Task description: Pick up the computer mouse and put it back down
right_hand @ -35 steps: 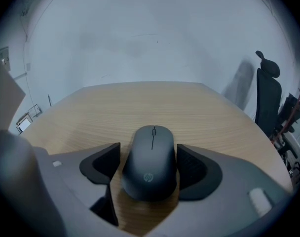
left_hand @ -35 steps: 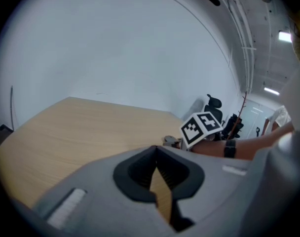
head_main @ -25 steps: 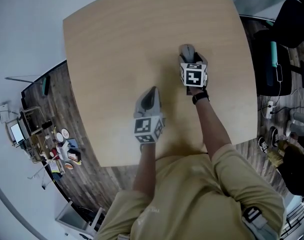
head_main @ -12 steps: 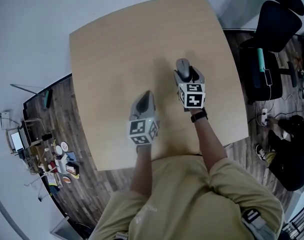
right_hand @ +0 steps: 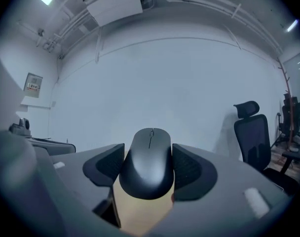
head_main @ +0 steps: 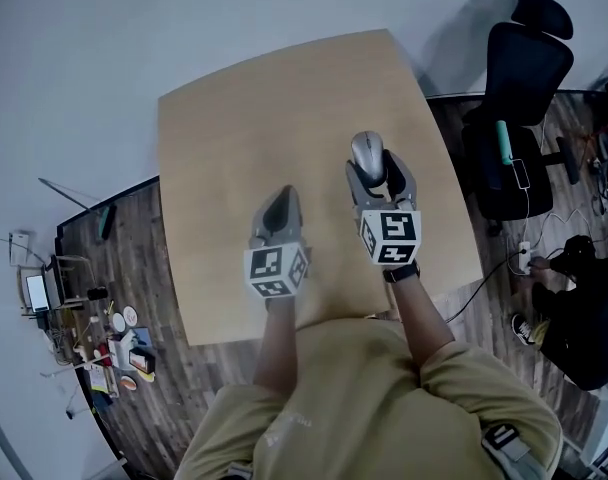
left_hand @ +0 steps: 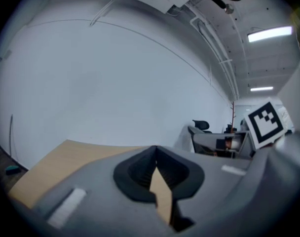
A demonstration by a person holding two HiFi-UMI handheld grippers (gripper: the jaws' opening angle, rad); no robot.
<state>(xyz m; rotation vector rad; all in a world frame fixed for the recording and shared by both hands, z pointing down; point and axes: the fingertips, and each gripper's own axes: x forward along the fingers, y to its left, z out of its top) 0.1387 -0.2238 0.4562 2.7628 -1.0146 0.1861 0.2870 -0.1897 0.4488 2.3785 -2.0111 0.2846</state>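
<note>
Computer mouse [right_hand: 149, 157] clamped between the right tool's [head_main: 373, 172] pads, held up over the wooden table [head_main: 234, 108] (nose pointing away from the person). Left tool [head_main: 281, 202] beside it, jaws pressed together, nothing in them. Black office chair [head_main: 519, 78] off the table's right edge.

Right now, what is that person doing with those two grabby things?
A person holds a gripper in each hand above a wooden table. The right gripper is clamped on a dark grey computer mouse and holds it up off the tabletop. The left gripper is shut and empty, hovering beside it.
</note>
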